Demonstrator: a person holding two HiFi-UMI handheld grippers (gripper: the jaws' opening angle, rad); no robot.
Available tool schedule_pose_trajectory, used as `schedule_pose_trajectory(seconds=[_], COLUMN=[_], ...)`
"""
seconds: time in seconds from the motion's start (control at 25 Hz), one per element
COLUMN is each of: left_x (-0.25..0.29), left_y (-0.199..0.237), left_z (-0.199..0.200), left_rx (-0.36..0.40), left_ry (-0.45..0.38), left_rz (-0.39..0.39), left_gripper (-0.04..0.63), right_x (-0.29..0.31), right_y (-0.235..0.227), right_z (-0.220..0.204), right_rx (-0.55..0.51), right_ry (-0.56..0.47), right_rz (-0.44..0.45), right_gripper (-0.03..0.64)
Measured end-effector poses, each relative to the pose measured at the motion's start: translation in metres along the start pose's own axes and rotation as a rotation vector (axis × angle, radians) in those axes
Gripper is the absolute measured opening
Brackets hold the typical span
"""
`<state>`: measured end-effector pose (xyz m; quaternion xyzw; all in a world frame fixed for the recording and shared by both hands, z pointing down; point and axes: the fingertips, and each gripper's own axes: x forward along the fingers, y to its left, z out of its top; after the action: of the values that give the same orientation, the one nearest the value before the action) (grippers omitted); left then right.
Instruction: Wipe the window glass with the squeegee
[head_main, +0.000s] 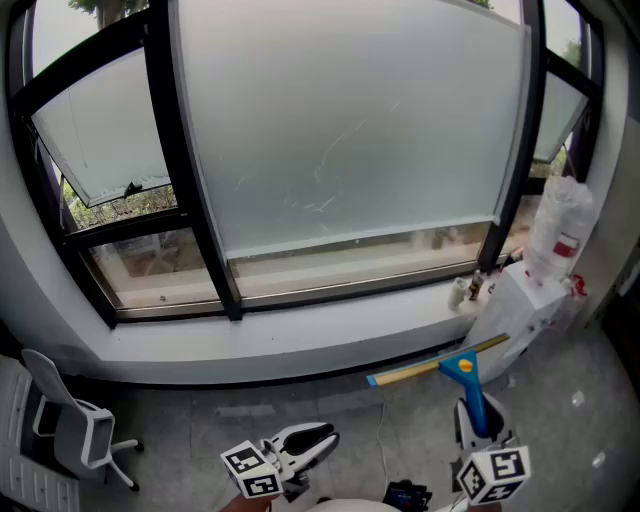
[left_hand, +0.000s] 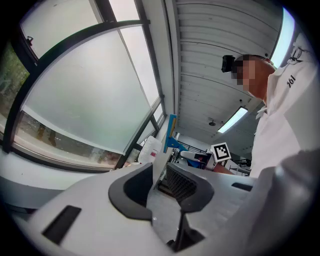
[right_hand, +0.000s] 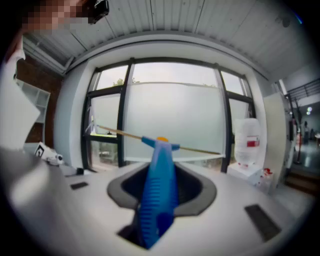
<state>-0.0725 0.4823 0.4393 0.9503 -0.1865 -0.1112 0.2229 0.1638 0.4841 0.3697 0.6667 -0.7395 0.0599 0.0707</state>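
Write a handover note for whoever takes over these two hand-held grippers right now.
Right hand-held gripper: shut on the handle of the blue squeegee, with the blade level and not touching the window glass.
Left hand-held gripper: open, empty, held low.
Done: squeegee in hand.
Left: bring the blade to the pane and wipe; faint streaks show mid-glass.

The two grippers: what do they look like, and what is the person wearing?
Both the left gripper and the right gripper have a smooth, light grey plastic body with dark grey rims around the jaws. Each carries a white cube printed with black square markers. The left one's pads are dark and ribbed. The person wears a white top.
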Motion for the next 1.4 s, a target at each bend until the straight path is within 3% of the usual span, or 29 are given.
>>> schedule_pose_trajectory(seconds=[0.72,1.08,1.4], left_x=[-0.041,-0.017,0.015], left_y=[0.034,0.099,0.157], left_z=[0.045,0.093,0.175], left_rx=[0.061,0.142,0.26], left_ry=[-0.094,-0.137,-0.216], left_rz=[0.118,0.228,0.346], left_gripper=[0.107,0.107,0.107], right_x=[0.067,0.176,0.28], right_y=[0.049,0.067,0.073], right_z=[0.029,0.076,0.141], right_rx=[0.031,-0.016,-0.112], right_ry=[0.003,-0.074,-0.155], right_rz=[0.146,0.379,0.424], right_gripper=[0.153,0.153,0.153])
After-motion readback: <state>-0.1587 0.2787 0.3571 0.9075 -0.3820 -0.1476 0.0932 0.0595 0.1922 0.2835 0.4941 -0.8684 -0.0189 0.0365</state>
